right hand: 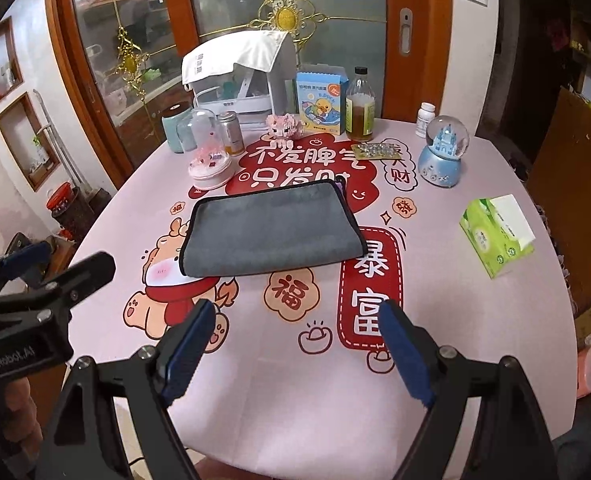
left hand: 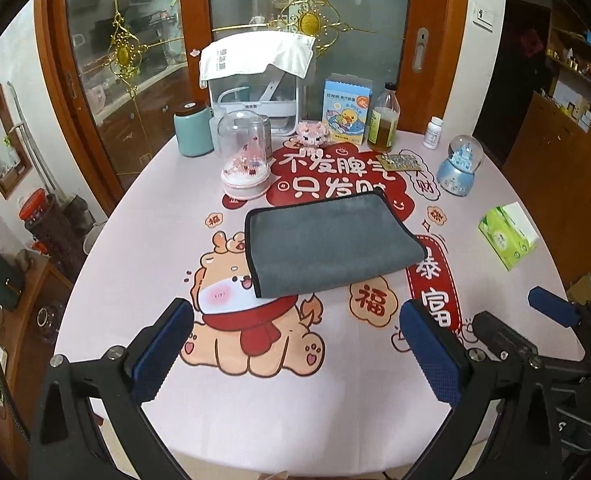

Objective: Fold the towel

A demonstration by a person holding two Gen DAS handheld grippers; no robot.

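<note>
A grey towel (left hand: 327, 242) with a black hem lies folded flat in the middle of the pink printed tablecloth (left hand: 255, 408). It also shows in the right wrist view (right hand: 271, 228). My left gripper (left hand: 295, 344) is open and empty, held above the table's near edge, short of the towel. My right gripper (right hand: 295, 340) is open and empty, also back from the towel near the front edge. The right gripper shows at the right edge of the left wrist view (left hand: 527, 320). The left gripper shows at the left edge of the right wrist view (right hand: 47, 264).
Behind the towel stand a glass-dome ornament (left hand: 244, 156), a teal canister (left hand: 193, 130), a white appliance (left hand: 255, 84), a blue box (left hand: 345, 110), an oil bottle (left hand: 383, 120), a pill bottle (left hand: 433, 132) and a snow globe (left hand: 459, 166). A green tissue pack (left hand: 507, 236) lies at right.
</note>
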